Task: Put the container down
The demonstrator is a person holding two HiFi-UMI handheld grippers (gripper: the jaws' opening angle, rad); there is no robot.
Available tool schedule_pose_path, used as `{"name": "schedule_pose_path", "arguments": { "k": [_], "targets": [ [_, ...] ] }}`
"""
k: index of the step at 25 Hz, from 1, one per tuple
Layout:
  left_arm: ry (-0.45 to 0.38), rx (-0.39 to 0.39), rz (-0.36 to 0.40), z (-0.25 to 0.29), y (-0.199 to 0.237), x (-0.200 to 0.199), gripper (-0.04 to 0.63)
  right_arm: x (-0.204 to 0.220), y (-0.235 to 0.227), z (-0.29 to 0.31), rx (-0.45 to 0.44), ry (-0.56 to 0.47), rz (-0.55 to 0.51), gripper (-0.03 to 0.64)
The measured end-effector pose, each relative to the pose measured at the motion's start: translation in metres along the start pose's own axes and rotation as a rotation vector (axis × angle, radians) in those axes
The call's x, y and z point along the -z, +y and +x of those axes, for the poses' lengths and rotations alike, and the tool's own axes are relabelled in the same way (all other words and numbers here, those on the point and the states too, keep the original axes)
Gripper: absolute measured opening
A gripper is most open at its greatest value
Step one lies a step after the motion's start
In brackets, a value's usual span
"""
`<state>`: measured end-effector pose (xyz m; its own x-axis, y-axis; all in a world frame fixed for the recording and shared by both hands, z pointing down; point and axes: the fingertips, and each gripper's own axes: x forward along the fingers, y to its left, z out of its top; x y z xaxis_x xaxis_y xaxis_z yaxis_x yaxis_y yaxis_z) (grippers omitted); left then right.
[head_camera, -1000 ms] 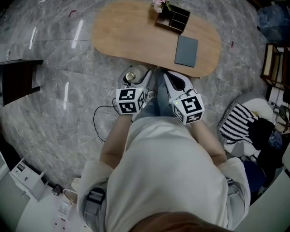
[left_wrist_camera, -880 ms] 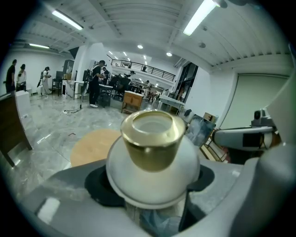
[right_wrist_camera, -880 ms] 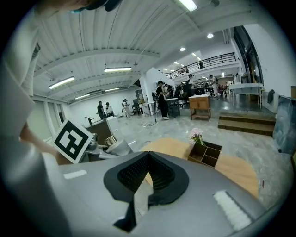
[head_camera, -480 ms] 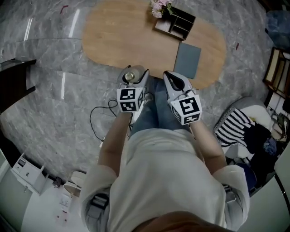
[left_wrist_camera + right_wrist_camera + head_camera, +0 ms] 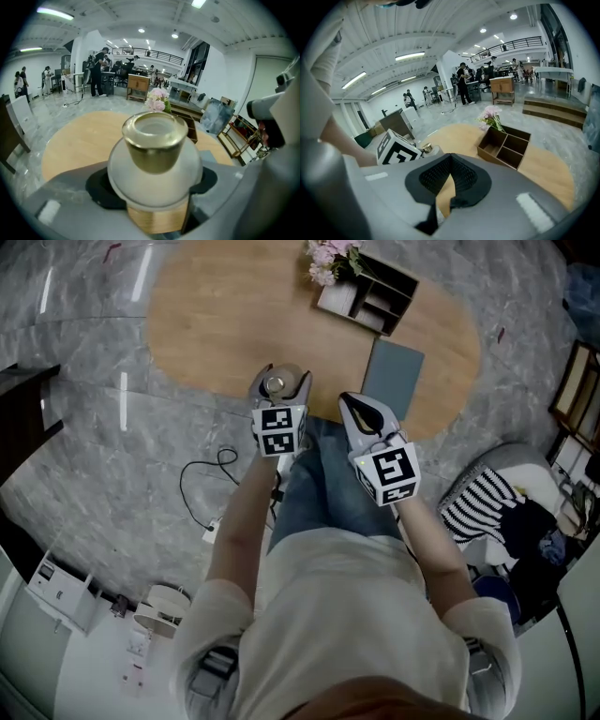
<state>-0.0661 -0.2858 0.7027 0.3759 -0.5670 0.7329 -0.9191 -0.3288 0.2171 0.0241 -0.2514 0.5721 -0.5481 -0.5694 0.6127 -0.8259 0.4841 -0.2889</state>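
The container (image 5: 275, 385) is a round white jar with a gold neck. My left gripper (image 5: 279, 392) is shut on it and holds it upright over the near edge of the oval wooden table (image 5: 225, 315). In the left gripper view the jar (image 5: 154, 154) fills the middle, its white belly pressed between the two dark pads (image 5: 105, 190). My right gripper (image 5: 364, 411) hovers to the right of it, beside the table's near edge, shut with nothing in it. In the right gripper view its black pads (image 5: 461, 180) meet at the tip.
On the table stand a dark wooden organiser (image 5: 368, 292) with pink flowers (image 5: 325, 259) beside it, and a grey pad (image 5: 393, 371) near the right gripper. A cable (image 5: 202, 484) lies on the marble floor at left. Striped cloth (image 5: 478, 502) sits at right.
Both grippers have moved forward towards the table. The left one, still holding the jar, has gone from over the floor to over the table's near edge.
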Motion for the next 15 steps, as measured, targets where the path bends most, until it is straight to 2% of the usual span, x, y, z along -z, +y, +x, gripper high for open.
{"name": "schedule_pose_path", "arguments": {
  "k": [8, 15],
  "targets": [
    [0.093, -0.084, 0.031, 0.060, 0.025, 0.027, 0.348, 0.021, -0.025, 0.033, -0.026, 0.062, 0.037, 0.002],
    [0.131, -0.122, 0.031, 0.093, 0.039, 0.056, 0.347, 0.031, -0.038, 0.060, -0.044, 0.093, 0.057, 0.002]
  ]
}}
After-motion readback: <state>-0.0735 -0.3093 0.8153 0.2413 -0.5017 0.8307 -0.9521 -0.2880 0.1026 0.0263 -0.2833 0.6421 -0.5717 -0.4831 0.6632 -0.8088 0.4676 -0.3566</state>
